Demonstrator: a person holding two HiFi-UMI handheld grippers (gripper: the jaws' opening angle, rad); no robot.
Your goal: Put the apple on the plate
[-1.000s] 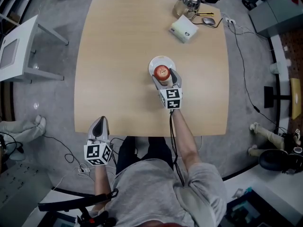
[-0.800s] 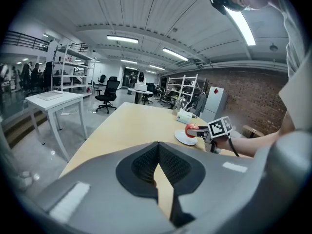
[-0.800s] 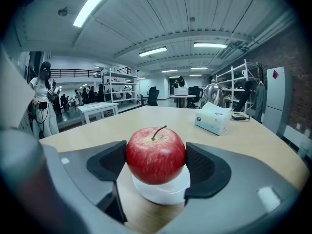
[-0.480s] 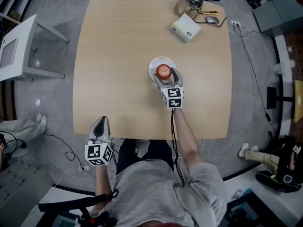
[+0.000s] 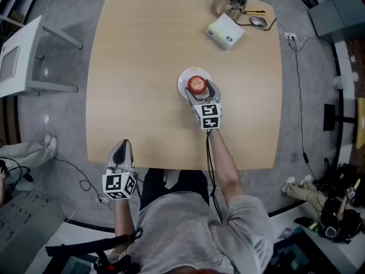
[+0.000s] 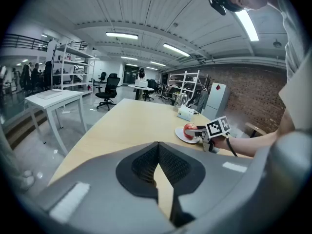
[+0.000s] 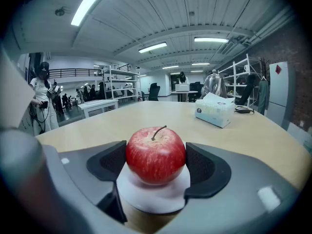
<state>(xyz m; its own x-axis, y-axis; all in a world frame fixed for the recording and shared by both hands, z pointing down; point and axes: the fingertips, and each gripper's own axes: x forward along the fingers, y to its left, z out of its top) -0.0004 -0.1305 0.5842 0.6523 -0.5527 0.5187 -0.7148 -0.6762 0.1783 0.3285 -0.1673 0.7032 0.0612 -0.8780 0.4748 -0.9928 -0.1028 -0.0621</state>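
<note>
Right gripper (image 5: 201,92) pinches red apple (image 7: 156,155) at white plate (image 7: 152,200) mid-table (image 5: 142,67); left gripper (image 5: 120,148), jaws pressed together, off near edge.

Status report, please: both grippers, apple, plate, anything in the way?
Right gripper jaws shut on the apple. Apple over the plate, touching or nearly so. Left gripper shut, empty, at the table's near edge. Nothing in the way.

grey floor (image 5: 57,124), brick wall (image 6: 253,87)

Open workshop-lab hall, metal shelving racks (image 6: 68,67), brick wall (image 6: 253,87), strip ceiling lights (image 6: 122,35), office chairs (image 6: 109,87)
</note>
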